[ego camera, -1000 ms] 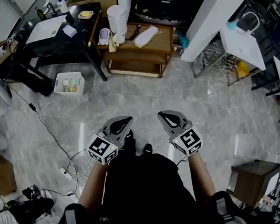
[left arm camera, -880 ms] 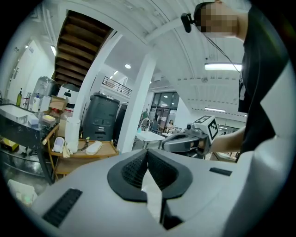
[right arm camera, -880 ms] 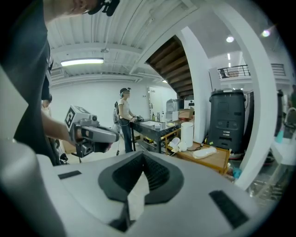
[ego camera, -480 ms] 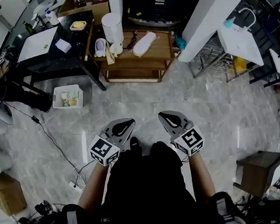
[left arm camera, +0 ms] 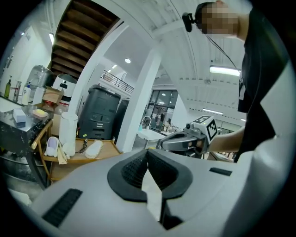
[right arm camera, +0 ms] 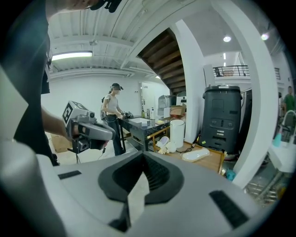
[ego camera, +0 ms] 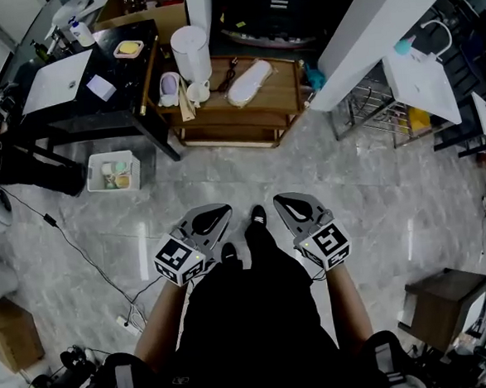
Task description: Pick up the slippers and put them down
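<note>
- The left tongs and right tongs are both closed with nothing between the jaws. They are held side by side in the middle of the head view, above the floor.
- Both slippers lie on the wooden table at upper centre, well apart from the tongs and straight up the frame from them.
- The white slipper runs from lower left to upper right, above the gap between the tongs and a little nearer the right one.
- The lilac slipper lies nearly up-down at the table's left end, on the left tongs' side.
- Count: two slippers, two tongs, one table.
</note>
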A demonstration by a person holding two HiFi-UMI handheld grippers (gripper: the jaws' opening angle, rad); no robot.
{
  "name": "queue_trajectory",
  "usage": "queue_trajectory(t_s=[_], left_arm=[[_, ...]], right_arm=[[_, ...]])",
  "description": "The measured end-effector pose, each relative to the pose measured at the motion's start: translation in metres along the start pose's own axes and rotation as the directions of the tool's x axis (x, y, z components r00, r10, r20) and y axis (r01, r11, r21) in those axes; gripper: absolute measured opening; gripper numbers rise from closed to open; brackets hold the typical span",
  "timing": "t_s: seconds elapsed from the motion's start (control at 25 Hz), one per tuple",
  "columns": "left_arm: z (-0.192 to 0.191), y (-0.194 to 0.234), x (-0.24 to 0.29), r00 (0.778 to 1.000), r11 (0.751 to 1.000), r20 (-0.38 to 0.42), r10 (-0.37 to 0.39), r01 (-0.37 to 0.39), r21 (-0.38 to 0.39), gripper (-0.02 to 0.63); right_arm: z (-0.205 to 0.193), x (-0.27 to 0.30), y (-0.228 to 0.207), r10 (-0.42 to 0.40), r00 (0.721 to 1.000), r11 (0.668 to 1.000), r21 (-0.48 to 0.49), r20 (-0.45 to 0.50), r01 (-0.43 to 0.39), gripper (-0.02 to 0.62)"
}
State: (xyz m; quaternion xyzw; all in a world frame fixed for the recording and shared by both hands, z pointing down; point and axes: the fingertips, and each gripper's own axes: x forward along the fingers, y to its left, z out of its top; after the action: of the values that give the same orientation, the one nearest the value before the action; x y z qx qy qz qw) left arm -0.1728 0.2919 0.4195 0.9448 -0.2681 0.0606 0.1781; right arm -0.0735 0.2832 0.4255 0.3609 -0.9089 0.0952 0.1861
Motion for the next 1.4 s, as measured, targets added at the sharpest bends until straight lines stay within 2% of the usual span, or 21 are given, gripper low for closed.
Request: queue_trajectory(t_s=[0.4,0.84,1.12,1.4], left_arm=[[0.041,0.032,0.085,0.998,0.998,-0.004,0.057,-0.057,0.016,0.012],[0.07,0.054,0.157,0.991,0.991,0.012,0.132,-0.133,0.016,0.012],[0.076,0.068,0.172,0.989,0.989,0.012,0.145,-0.145,0.007,0.012],[0.079,0.093,0.177,0.992,0.992,0.019,0.123,-0.123,0.002,0.012]], right_arm=[[0.017,0.023,-0.095,0.071,0.997,0.997,-0.032,0.029,-0.07,0.008],[0.007,0.014,-0.186,0.106,0.994,0.994,-0.026,0.009,-0.106,0.008],[0.007,0.024,-0.2,0.118,0.993,0.992,-0.035,-0.009,-0.118,0.008],[0.016,0.048,-0.2,0.122,0.992,0.99,-0.061,-0.027,-0.124,0.008]])
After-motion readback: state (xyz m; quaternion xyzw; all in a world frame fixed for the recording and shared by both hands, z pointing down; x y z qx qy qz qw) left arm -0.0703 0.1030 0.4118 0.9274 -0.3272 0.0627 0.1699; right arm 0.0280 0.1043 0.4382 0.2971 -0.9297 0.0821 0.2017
